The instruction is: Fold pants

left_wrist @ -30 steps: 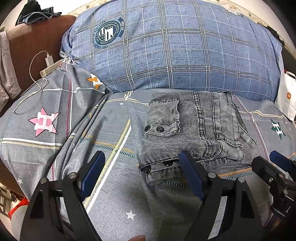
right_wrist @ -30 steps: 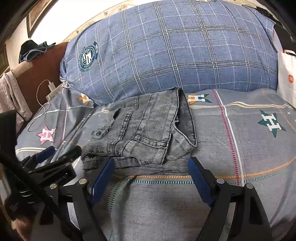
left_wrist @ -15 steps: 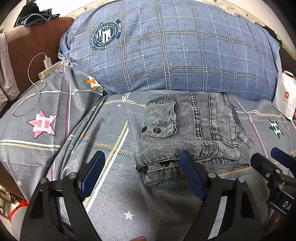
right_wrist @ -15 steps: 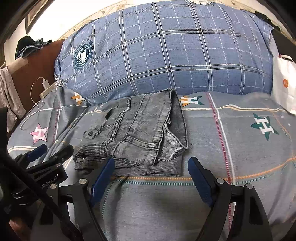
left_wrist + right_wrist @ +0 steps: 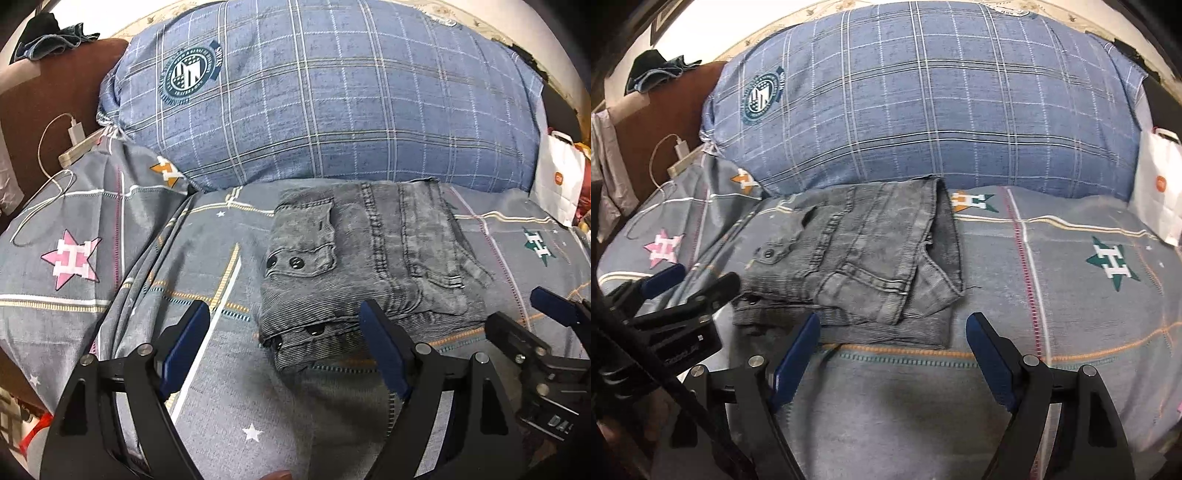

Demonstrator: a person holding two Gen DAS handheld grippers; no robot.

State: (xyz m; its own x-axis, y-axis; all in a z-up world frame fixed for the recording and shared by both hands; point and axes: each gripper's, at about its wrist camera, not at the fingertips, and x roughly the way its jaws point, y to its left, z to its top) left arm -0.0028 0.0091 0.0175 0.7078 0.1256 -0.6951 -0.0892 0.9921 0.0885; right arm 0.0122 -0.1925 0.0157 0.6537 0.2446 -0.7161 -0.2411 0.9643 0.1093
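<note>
1. Item: pants (image 5: 365, 258), grey washed denim. They are seen folded into a compact, roughly rectangular bundle of several layers, lying on the bedspread (image 5: 221, 387) just in front of the large blue plaid pillow (image 5: 332, 103). A flap pocket with two dark snaps is shown uppermost at the bundle's left.

2. Condition of fold: the edges are stacked but not flush. In the right wrist view a lower layer is seen protruding along the near edge and at the right corner.

3. Left gripper (image 5: 284, 339): its jaws are spread wide and nothing is held. It is positioned at the near left corner of the bundle, apart from the cloth as far as can be told.

4. Right gripper (image 5: 894, 347): its jaws are likewise spread and empty. It is placed before the near right edge of the bundle, with no cloth between the fingers.

5. Step in hand: the folding is judged essentially complete, with the bundle released.

6. Next move: at most, a light squaring of the protruding lower layer is called for, done gently so the stack is not dragged open; otherwise both tools may be withdrawn.

7. Adjacent: a white paper bag (image 5: 1156, 184) is noted at the far right, well apart.
</note>
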